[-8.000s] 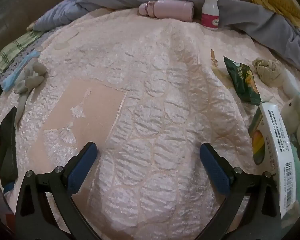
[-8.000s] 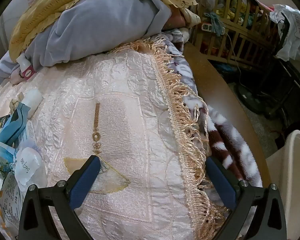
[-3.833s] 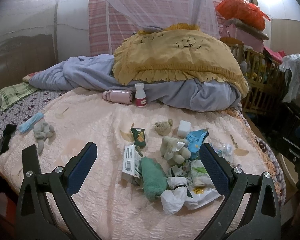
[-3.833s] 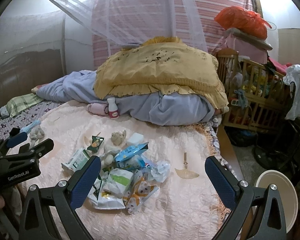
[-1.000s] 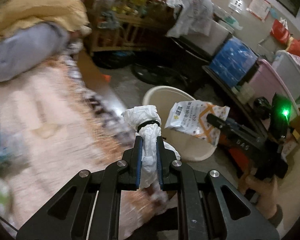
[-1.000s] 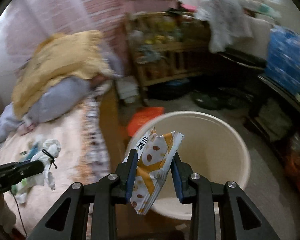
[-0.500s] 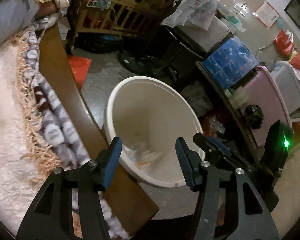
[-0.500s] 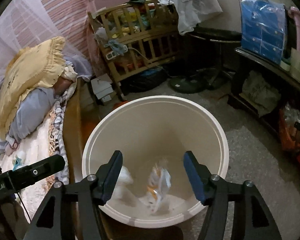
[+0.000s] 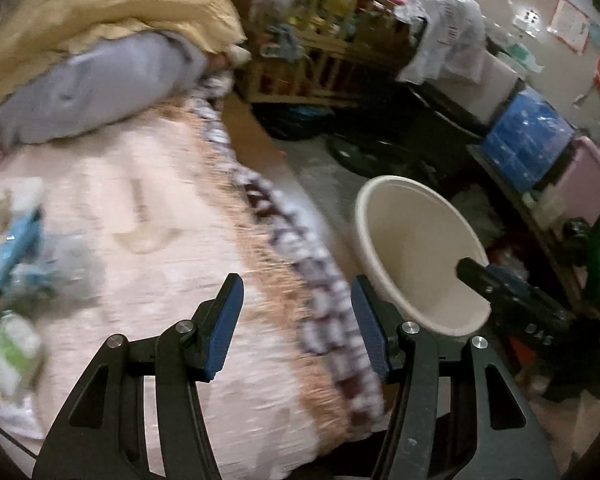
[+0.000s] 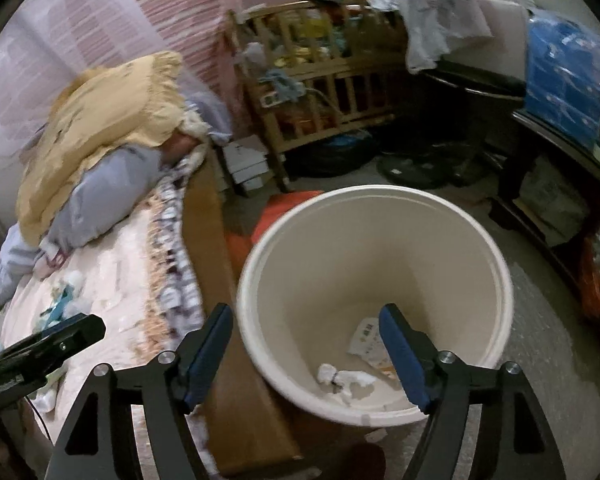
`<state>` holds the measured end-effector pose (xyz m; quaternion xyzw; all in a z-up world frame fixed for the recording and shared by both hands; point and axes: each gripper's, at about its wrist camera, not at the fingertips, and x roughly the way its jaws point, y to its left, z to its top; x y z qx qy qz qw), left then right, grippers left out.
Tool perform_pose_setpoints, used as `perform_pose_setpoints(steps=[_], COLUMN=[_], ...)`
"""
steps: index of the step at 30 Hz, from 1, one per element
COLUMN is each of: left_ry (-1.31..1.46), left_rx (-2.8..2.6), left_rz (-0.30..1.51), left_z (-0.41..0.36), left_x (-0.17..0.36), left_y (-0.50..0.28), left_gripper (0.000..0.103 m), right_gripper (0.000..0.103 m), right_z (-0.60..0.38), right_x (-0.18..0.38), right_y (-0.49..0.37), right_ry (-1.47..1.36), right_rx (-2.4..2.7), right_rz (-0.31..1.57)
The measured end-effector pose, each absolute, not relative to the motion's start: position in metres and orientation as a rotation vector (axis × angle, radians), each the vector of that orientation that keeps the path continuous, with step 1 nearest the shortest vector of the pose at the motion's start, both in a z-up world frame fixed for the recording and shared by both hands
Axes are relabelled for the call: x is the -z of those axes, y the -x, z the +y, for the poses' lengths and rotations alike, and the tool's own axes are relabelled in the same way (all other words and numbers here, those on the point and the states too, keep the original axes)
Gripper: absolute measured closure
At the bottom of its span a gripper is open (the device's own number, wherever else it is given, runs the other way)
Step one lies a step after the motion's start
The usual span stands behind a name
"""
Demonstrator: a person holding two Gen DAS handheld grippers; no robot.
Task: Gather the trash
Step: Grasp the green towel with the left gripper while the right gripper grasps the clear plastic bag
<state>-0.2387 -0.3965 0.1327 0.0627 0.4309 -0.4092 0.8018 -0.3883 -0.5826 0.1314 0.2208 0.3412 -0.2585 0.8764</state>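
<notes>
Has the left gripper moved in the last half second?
Yes. The left gripper has swung from over the bucket back toward the bed.

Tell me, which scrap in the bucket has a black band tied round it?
The crumpled white wad, bottom left in the bucket. The wrapper beside it is flat, printed, unbanded.

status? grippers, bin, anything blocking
Left gripper open, empty, over bed edge. Right gripper open, empty, above bin. Wrapper and tied bag inside. More trash on bed. Nothing blocking.
</notes>
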Motion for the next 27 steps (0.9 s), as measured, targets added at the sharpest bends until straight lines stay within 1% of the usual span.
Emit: perform_pose_setpoints(steps=[15, 27], left_ry=[-0.148, -0.093], left_rx=[0.668, 0.473], left_rz=[0.873, 0.904], left_z=[-0.293, -0.171], left_x=[-0.132, -0.12], left_y=[0.216, 0.184], left_gripper=[0.049, 0.049], right_gripper=[0.03, 0.03], right_z=[-0.482, -0.402], right_x=[-0.133, -0.122], right_y=[0.325, 0.262], right_ry=[-0.332, -0.244], right_rx=[0.299, 0.064], right_rz=[0.766, 0.82])
